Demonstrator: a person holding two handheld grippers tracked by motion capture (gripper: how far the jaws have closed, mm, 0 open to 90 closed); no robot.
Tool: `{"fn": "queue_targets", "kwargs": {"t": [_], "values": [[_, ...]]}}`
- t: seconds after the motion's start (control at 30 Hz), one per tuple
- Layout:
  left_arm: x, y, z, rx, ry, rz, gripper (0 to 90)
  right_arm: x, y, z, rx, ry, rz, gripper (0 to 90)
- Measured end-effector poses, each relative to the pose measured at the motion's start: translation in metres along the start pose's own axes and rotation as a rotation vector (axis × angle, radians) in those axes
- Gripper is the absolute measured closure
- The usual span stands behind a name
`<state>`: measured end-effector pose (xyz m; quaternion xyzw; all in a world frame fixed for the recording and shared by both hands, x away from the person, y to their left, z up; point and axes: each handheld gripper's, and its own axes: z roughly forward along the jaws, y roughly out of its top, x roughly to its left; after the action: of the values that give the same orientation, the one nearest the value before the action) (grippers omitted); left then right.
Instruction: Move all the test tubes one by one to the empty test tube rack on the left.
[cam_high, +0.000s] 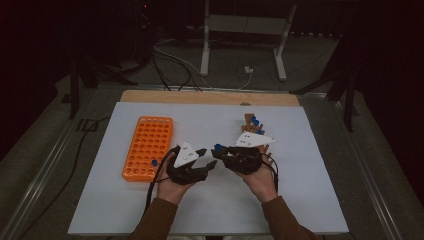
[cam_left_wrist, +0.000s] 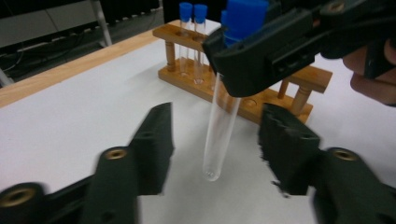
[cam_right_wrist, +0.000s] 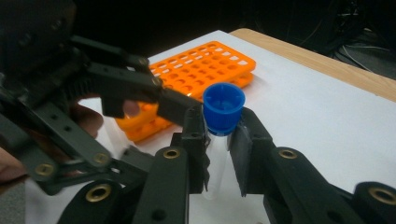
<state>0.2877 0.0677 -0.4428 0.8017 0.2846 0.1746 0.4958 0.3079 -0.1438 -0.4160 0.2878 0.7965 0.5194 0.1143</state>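
Observation:
A clear test tube (cam_left_wrist: 219, 135) with a blue cap (cam_right_wrist: 224, 106) hangs upright over the white mat, and my right gripper (cam_right_wrist: 220, 122) is shut on it just below the cap. My left gripper (cam_left_wrist: 215, 114) has a jaw on either side of the tube's lower half, with a gap on both sides, so it is open. In the high view the two grippers meet at the middle of the mat, the left gripper (cam_high: 207, 159) facing the right gripper (cam_high: 219, 151). The right gripper (cam_left_wrist: 261, 51) comes in from above in the left gripper view.
An orange tube rack (cam_high: 149, 145) lies to the left with one blue-capped tube (cam_high: 154, 162) near its front corner. A wooden rack (cam_left_wrist: 280, 100) behind the grippers holds two or three more blue-capped tubes (cam_left_wrist: 186, 28). The white mat (cam_high: 310, 185) covers a wooden table (cam_high: 210, 97).

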Motion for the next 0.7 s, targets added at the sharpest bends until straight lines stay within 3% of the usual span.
{"fn": "queue_targets", "kwargs": {"t": [0.23, 0.57, 0.7], "values": [[0.0026, -0.0003, 0.0018, -0.004, -0.021, -0.009, 70.1, 0.0028, 0.0004, 0.0022, -0.001, 0.014, 0.005, 76.6], [0.0021, -0.0015, 0.0032, 0.010, -0.037, 0.003, 77.8, 0.0030, -0.0006, 0.0058, 0.003, 0.026, 0.008, 75.4], [0.0047, -0.0023, 0.0030, 0.013, -0.028, -0.011, 78.0, 0.0014, -0.0005, 0.0038, -0.003, 0.024, 0.014, 63.8]]}}
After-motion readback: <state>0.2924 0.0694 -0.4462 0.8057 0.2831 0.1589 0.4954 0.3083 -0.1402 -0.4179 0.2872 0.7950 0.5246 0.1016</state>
